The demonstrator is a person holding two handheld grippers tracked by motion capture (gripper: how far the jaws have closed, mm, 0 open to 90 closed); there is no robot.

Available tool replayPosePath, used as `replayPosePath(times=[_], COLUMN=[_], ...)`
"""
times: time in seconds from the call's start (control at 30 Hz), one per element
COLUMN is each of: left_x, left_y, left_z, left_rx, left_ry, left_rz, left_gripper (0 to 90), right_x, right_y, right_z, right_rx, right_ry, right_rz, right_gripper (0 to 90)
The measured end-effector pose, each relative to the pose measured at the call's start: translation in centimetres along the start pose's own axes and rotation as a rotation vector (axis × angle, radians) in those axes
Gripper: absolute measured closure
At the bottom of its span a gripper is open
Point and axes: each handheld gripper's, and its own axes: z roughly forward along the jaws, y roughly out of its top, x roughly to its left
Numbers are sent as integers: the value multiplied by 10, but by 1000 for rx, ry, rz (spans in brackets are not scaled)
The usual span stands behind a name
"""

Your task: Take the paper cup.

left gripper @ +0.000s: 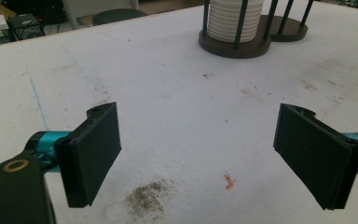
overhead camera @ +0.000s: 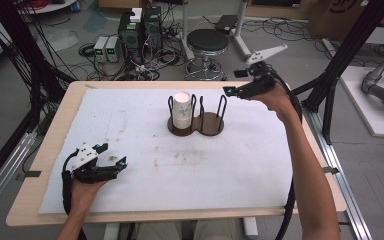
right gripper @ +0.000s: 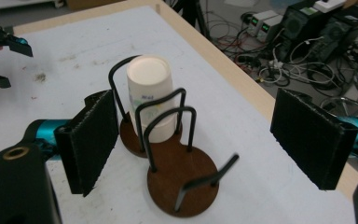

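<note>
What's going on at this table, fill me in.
A person holds a two-jaw gripper in each hand, and neither grips anything. The left gripper rests low on the white mat, jaws open. The right gripper is raised, open, by the far right of a dark two-slot holder. A stack of white cups stands upright in the holder's left slot; the right slot is empty.

Grey floor holds a stool and tangled cables.

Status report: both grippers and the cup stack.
Left gripper open, low over mat. Right gripper open, raised beside holder. Cup stack upright in left ring. Nothing between.
</note>
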Motion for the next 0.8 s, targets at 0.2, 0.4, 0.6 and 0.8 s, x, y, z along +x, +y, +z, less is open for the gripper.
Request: replayPosePath(times=[0.2, 0.4, 0.6, 0.8], left_x=[-1, 0, 0, 0], left_y=[0, 0, 0, 0], left_z=[0, 1, 0, 1], left_rx=[3, 2, 1, 3], left_ry=[2, 1, 0, -1], left_rz=[7, 0, 0, -1], left_gripper=[146, 146, 146, 146], right_x=[0, 3, 6, 12], right_y=[26, 50, 66, 68], right_z=[25, 51, 82, 106], right_rx=[69, 131, 198, 254], right_ry=[45, 79, 129, 160], right_rz=[-41, -86, -117, -152], right_gripper=[158, 158, 158, 158])
